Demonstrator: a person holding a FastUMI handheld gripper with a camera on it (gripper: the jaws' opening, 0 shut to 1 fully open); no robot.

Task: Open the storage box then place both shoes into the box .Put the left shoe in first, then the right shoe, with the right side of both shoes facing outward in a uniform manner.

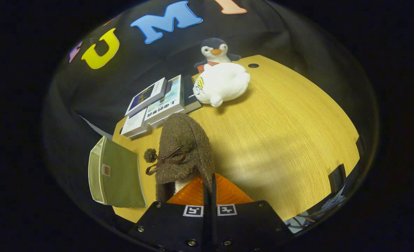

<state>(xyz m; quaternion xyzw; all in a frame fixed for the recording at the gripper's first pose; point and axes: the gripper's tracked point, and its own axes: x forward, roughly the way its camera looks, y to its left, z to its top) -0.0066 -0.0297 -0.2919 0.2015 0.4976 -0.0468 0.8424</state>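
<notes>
A brown fuzzy shoe (pixel 184 150) with a bow and two pom-poms hangs above the wooden table (pixel 284 140), toe pointing away from me. My gripper (pixel 209 190) is shut on the shoe, its orange fingers (pixel 228 192) pinched on the rim of the heel opening. To the left of the shoe, at the table's edge, stands the green fabric storage box (pixel 118 175); I cannot tell whether its lid is open.
Several books (pixel 158 101) lie stacked beyond the shoe at the table's far left. A white plush toy (pixel 222 84) lies past them, with a penguin plush (pixel 214 50) behind it. Bare wood stretches to the right of the shoe.
</notes>
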